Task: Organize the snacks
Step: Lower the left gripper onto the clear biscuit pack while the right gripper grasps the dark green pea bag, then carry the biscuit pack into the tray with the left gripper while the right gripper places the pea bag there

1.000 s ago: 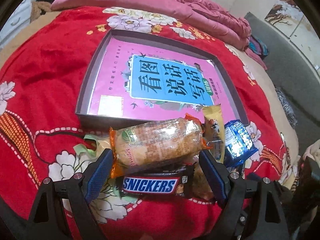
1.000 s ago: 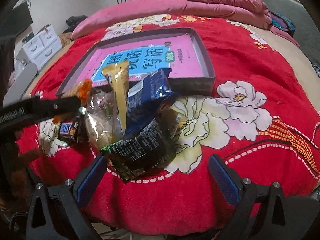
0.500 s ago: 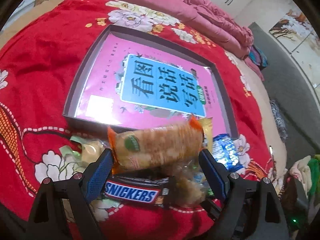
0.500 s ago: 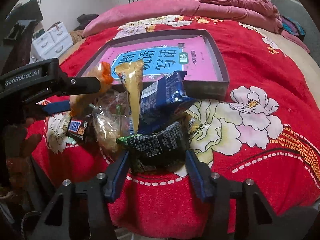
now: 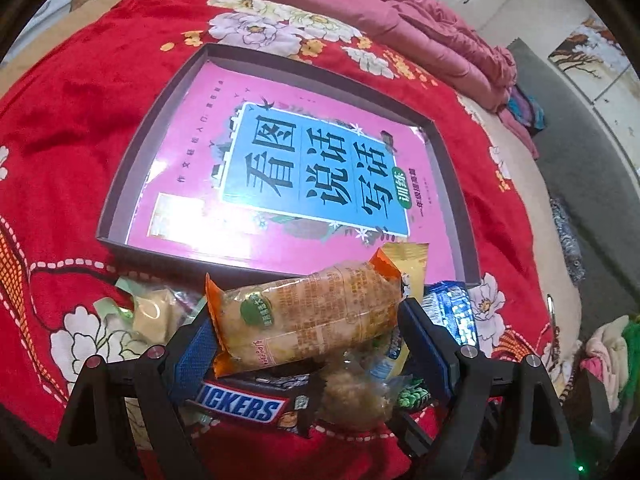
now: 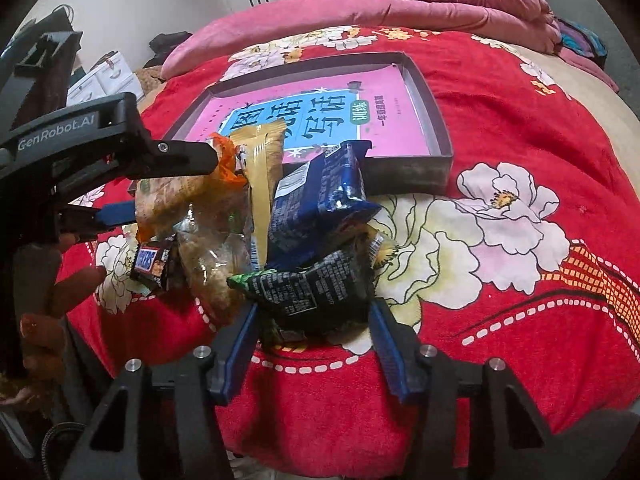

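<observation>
The left gripper [image 5: 308,330] pinches an orange-ended biscuit pack [image 5: 308,316] crosswise between its blue pads, the pack raised a little above the rest of the snack heap, with its right end tipped toward the far side. Just below and nearer than this pack lies a Snickers bar [image 5: 244,406], and beside the bar on the right a clear bag of pale crumbly snacks [image 5: 352,396]. The right gripper [image 6: 314,316] has its jaws around a black snack packet [image 6: 316,288] at the near edge of the heap; the pads sit against the packet's sides, and the jaws are easing slightly apart. Leaning over the black packet from the far side is a dark blue packet [image 6: 320,204], and to its left a tall yellow wrapper [image 6: 262,176] stands on end. In the right wrist view the left gripper reaches in from the left with the biscuit pack. Beyond the heap, on the red flowered bedspread [image 6: 520,280], sits a shallow grey box [image 5: 120,200] holding a pink book [image 5: 280,160], its near wall just beside the snacks. Crumpled pink bedding [image 6: 440,4] lies at the far end.
</observation>
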The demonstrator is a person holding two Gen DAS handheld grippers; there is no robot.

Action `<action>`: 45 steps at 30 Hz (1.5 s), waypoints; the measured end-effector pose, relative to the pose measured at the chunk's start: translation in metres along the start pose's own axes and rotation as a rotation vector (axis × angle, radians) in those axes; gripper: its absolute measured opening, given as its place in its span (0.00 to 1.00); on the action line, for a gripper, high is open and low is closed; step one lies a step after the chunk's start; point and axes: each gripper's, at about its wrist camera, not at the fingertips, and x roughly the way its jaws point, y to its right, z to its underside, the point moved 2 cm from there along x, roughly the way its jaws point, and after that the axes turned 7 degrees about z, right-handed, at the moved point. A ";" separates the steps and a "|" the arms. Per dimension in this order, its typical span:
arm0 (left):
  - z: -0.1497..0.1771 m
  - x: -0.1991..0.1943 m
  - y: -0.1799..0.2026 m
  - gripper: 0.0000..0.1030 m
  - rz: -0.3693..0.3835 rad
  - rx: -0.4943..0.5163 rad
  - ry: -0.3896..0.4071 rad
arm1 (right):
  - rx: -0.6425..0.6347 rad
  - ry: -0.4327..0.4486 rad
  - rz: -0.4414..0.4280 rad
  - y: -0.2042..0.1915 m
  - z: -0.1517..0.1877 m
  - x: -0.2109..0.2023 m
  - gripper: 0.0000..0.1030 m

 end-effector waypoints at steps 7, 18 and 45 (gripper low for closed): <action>0.002 0.016 -0.010 0.84 0.016 -0.062 -0.058 | 0.002 0.006 -0.029 0.003 -0.001 0.001 0.48; 0.003 0.007 -0.025 0.70 0.118 -0.127 -0.049 | 0.062 0.055 -0.055 0.015 -0.001 -0.018 0.35; 0.000 -0.040 -0.030 0.70 0.220 -0.096 0.042 | 0.020 0.060 -0.083 0.010 -0.003 -0.018 0.41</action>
